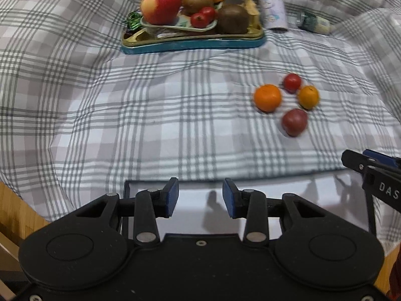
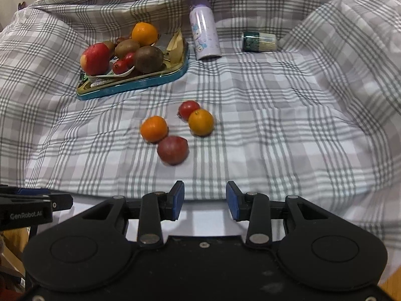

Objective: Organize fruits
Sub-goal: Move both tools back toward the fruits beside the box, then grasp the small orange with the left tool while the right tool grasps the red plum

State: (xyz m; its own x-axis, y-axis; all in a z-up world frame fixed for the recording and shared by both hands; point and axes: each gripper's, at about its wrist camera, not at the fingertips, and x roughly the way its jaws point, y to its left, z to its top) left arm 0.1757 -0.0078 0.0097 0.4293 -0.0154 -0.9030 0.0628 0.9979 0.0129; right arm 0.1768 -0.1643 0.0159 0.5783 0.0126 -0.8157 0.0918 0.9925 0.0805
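From the left wrist view, a bed (image 1: 100, 115) covered with a grey and white checked cloth (image 1: 175, 130) fills almost the whole picture. The cloth lies in soft folds and rises at the far side and at the right. Near the far edge of the bed stands a blue tray (image 1: 195, 44) with a gold inner rim, and it carries a big red apple (image 1: 161, 6), kiwis, small red fruits and an orange. Just to the right of the tray stands a pale purple bottle (image 1: 272, 2), and a small green jar (image 1: 312, 21) lies on its side farther right. Four loose fruits (image 1: 285, 102) lie close together on the cloth toward the right: two oranges, a small red one and a dull red one. At the near edge a strip of white sheet (image 1: 200, 195) shows, and wooden floor (image 1: 15, 205) appears at the lower left. The left gripper (image 1: 200, 198) hangs over this near edge with its blue pads apart and nothing between them.

From the right wrist view, the same cloth (image 2: 275, 125) climbs into a high fold at the back. The tray (image 2: 135, 85) sits at the far left, and the loose fruits (image 2: 175, 133) lie in the middle of the bed. The right gripper (image 2: 205, 202) also stands with a gap between its pads and holds nothing.
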